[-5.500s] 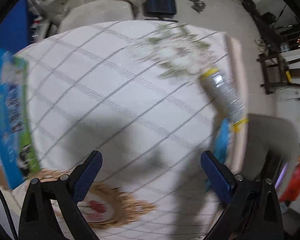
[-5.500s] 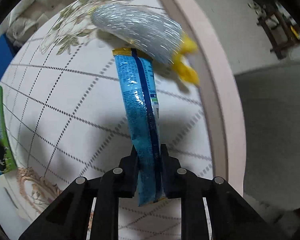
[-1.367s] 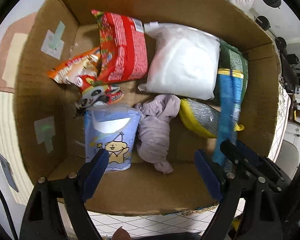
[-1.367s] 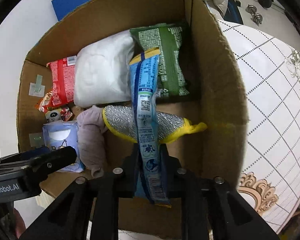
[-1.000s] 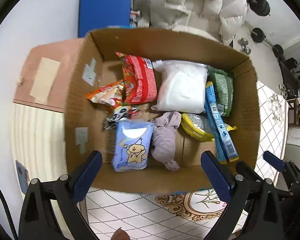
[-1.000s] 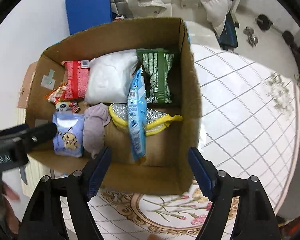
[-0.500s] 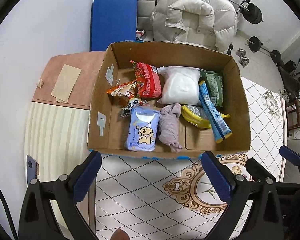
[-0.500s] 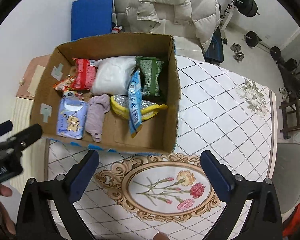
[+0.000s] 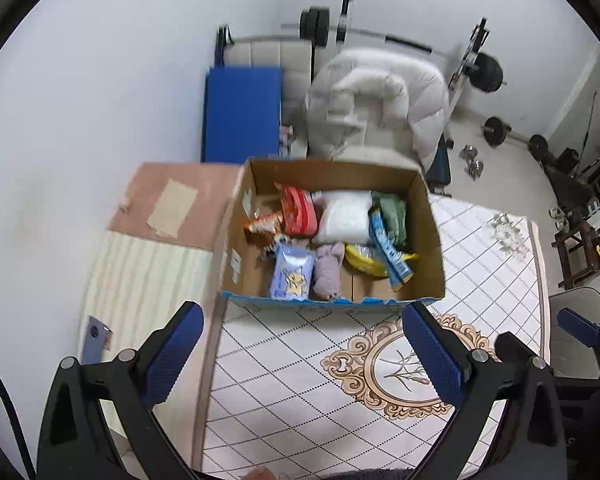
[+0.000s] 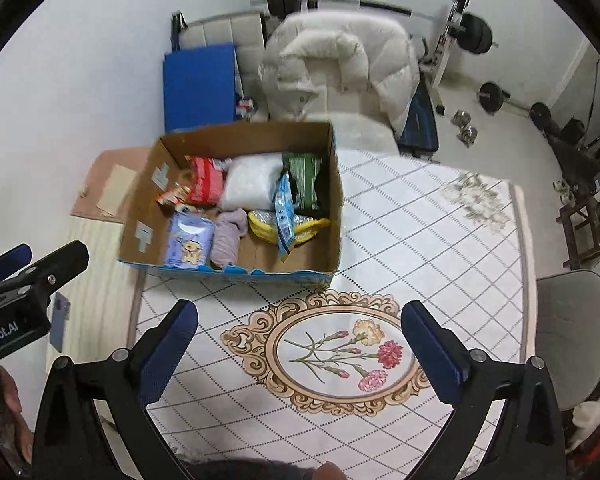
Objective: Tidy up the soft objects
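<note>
Both sets of fingers wide apart and empty: left gripper (image 9: 304,352), right gripper (image 10: 300,344), both high over the desk (image 10: 420,248) with its patterned cloth. Cardboard box (image 10: 336,216) sits well ahead of the fingers at the desk's far edge, left of center between the right fingers. Inside it: blue stick pack (image 10: 284,216) lying across the silver-yellow pouch (image 10: 264,220), plus white bag (image 10: 252,186), green packet (image 10: 306,184), red packet (image 10: 206,180), purple cloth (image 10: 228,240), tissue pack (image 10: 190,244).

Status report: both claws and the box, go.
Left claw open, empty. Right claw open, empty, both high over the table. Blue snack stick pack lies in the cardboard box across the yellow-edged pouch. Nothing blocking.
</note>
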### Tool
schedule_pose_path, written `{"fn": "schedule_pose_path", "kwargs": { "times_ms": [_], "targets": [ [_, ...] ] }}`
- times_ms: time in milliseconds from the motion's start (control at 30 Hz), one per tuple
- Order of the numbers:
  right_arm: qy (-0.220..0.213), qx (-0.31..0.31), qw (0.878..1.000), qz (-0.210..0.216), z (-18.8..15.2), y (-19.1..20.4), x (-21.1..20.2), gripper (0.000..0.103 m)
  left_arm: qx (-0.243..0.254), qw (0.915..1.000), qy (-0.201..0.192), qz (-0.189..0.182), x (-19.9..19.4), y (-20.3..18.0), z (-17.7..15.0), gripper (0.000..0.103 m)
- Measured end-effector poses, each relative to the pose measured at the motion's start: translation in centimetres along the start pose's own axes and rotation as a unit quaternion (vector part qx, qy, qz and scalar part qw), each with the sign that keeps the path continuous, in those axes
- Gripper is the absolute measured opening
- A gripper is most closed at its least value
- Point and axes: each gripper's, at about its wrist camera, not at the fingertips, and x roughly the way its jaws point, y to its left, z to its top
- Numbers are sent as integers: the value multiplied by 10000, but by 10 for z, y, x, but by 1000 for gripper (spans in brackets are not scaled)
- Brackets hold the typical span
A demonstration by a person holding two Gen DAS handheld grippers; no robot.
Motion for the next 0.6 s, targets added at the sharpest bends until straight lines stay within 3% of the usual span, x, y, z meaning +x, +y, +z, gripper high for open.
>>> {"fn": "schedule_pose_path", "kwargs": {
  "times_ms": [333,600],
  "targets": [
    [-764,-21,9971,38,-24,-3,-113,103,76,9987,-408,-293,-80,-8,-25,102],
    [-1059,-69,9943,-76,-40,-6,-154,103,148,9975,-600,-333,-108,-12,-41,102]
  ]
}}
